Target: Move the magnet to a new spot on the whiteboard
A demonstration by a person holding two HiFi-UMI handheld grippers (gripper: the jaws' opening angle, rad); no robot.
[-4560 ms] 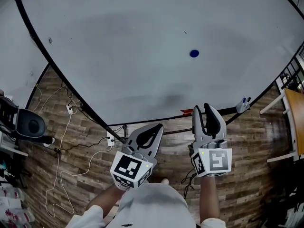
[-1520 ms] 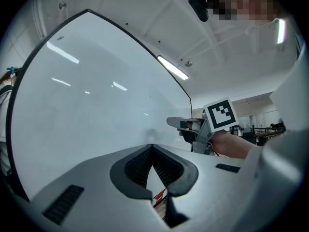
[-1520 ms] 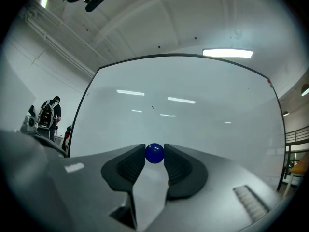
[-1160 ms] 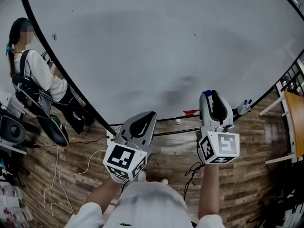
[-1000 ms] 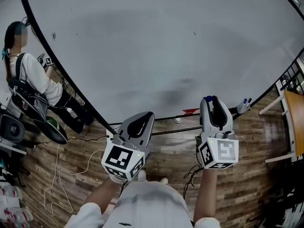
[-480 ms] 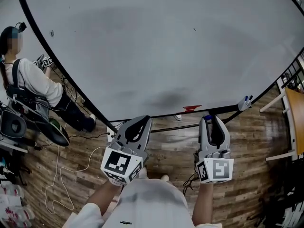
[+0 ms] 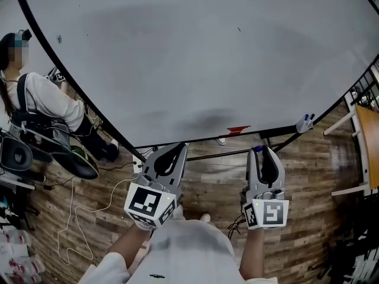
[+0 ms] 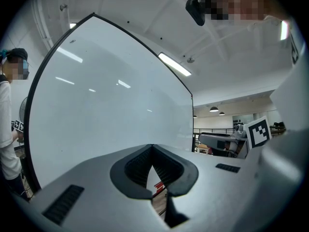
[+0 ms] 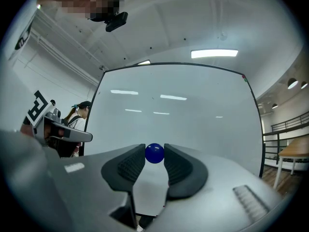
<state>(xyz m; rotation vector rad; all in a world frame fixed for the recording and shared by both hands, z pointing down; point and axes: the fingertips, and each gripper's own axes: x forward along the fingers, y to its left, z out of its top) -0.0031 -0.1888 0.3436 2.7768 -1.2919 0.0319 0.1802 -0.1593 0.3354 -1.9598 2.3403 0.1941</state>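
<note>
Right hand-held gripper [image 7: 261, 151]: jaws clamped on the blue magnet [image 9: 154, 153] at their tips. It is held off the whiteboard [image 7: 195, 58], below its bottom edge, likely carried clear for re-placing. Left hand-held gripper [image 7: 176, 151]: jaws together, empty, alongside. Board face bare, nothing blocking. Small red item [image 7: 239, 129] on the ledge; seated person [image 7: 41, 108] far left.
</note>
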